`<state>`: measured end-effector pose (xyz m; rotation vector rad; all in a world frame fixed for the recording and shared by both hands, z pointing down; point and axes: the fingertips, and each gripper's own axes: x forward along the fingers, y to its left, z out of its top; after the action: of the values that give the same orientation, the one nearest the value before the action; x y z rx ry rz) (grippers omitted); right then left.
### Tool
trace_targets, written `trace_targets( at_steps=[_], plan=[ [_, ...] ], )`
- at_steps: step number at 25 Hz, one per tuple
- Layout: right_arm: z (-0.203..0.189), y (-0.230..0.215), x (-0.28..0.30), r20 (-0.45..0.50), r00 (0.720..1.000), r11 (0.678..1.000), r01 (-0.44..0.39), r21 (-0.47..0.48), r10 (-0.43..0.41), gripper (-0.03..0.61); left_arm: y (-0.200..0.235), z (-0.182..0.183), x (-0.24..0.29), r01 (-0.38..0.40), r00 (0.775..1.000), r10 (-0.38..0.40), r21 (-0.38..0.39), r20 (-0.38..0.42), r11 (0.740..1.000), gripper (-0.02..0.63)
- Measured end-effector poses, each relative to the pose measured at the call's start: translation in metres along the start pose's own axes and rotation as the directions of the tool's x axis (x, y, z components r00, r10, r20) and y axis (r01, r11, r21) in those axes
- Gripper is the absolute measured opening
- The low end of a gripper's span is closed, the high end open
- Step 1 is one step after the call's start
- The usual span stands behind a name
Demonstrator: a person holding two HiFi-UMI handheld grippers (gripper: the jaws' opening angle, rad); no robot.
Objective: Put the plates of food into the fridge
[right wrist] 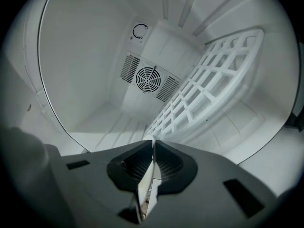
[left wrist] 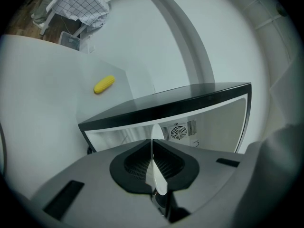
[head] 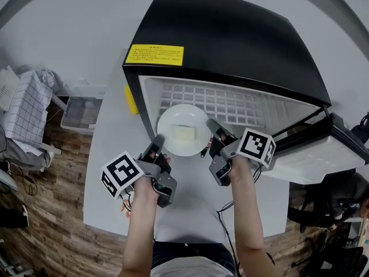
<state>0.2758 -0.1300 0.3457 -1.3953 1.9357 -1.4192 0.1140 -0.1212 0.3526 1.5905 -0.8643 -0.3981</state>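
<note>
Both tongs are clamped on the plate (head: 170, 118) rim: left gripper (head: 158, 141) at 8 o'clock, right gripper (head: 211, 134) at 3. The plate, carrying pale food (head: 184, 134), is at the open fridge (head: 230, 33) mouth. Corn (head: 131, 100) lies at its 10 o'clock.

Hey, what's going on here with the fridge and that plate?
A person holds a gripper in each hand. The left gripper and the right gripper are each shut on opposite sides of the rim of a white plate that carries a pale piece of food. The plate is at the open front of the black fridge, by its white grid shelf. Whether it rests there yet is unclear.
</note>
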Motion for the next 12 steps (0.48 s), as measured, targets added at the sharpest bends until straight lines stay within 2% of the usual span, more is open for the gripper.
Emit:
trace_targets(
  at_steps=[5,12],
  plan=[
    [-0.001,0.000,0.005,0.002,1.000,0.999,0.025,-0.022,-0.025,0.029,-0.001,0.006,0.001,-0.008,0.999,0.007,0.003,0.038,1.000,0.020],
    [0.001,0.002,0.010,0.027,0.997,0.993,0.080,-0.089,-0.078,0.039,-0.002,0.012,0.007,-0.001,0.998,0.003,-0.035,0.065,0.999,0.020]
  ],
)
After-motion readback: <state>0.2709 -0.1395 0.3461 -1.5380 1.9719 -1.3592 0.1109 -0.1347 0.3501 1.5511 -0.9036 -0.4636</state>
